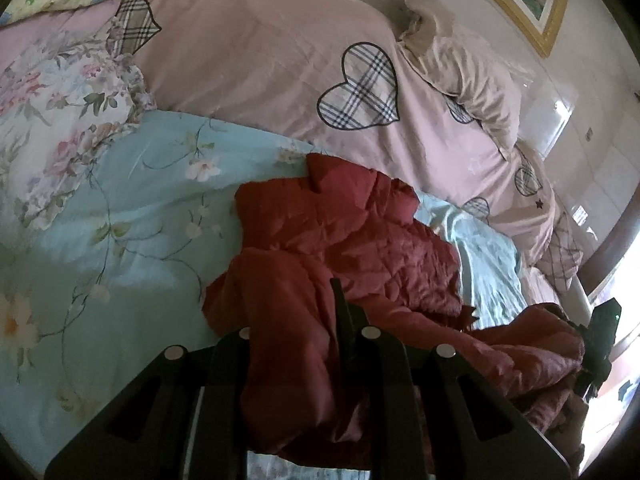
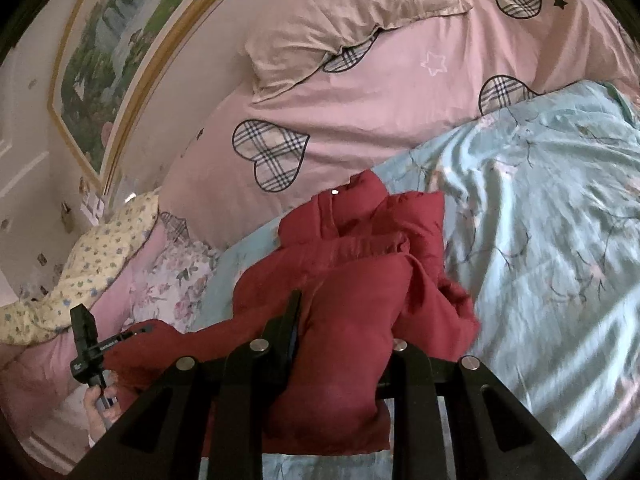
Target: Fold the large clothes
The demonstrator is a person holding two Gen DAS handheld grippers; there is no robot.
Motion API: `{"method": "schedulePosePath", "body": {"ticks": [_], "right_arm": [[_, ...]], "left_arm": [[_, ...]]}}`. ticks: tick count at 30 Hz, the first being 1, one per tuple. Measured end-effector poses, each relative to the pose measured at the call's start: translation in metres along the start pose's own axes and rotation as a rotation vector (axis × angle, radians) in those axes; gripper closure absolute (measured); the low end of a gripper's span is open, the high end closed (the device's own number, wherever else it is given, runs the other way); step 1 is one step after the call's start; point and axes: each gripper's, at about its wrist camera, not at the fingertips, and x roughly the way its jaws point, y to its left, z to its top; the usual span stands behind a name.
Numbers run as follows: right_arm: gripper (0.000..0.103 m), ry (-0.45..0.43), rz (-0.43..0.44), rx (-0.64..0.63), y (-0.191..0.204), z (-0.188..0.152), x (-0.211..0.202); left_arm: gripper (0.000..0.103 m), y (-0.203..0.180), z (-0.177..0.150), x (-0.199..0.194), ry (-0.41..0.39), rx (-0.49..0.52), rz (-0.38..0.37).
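A dark red quilted jacket [image 1: 360, 240] lies crumpled on a light blue floral sheet [image 1: 120, 216]. In the left wrist view my left gripper [image 1: 320, 320] is shut on a fold of the jacket, with red cloth bunched between its fingers. In the right wrist view the jacket [image 2: 360, 272] is bunched up and my right gripper [image 2: 340, 328] is shut on a thick puffy fold of it. The other gripper shows at the right edge of the left wrist view [image 1: 600, 344] and at the lower left of the right wrist view [image 2: 86, 344].
A pink duvet with plaid hearts [image 1: 280, 60] lies behind the jacket. A beige pillow [image 1: 472, 80] sits on it. A floral cloth [image 1: 60, 100] lies at the left. A framed picture [image 2: 120, 40] hangs on the wall.
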Motion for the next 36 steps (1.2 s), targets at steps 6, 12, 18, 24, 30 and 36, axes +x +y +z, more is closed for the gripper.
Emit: {"method": "schedulePosePath", "body": {"ticks": [6,12,18,24,30,36], "right_arm": [[0.078,-0.013,-0.006,0.025,-0.01,0.017,0.023],[0.077,-0.041,-0.027,0.025,-0.014,0.036,0.05],[0.075,-0.074,-0.055,0.044,-0.028,0.051,0.079],[0.074,-0.087,-0.109,0.064,-0.043,0.065,0.111],[0.072,-0.062,-0.146,0.085,-0.06,0.075,0.148],[0.072,-0.035,-0.18,0.101,-0.076,0.085,0.184]], "left_arm": [[0.087,-0.003,0.018,0.019,-0.007,-0.005,0.021],[0.087,-0.002,0.037,0.045,-0.021,-0.028,0.045],[0.086,0.003,0.057,0.08,-0.017,-0.056,0.074],[0.086,0.009,0.076,0.123,0.004,-0.06,0.127],[0.086,0.023,0.086,0.17,0.057,-0.1,0.158],[0.085,0.03,0.097,0.209,0.086,-0.101,0.177]]}}
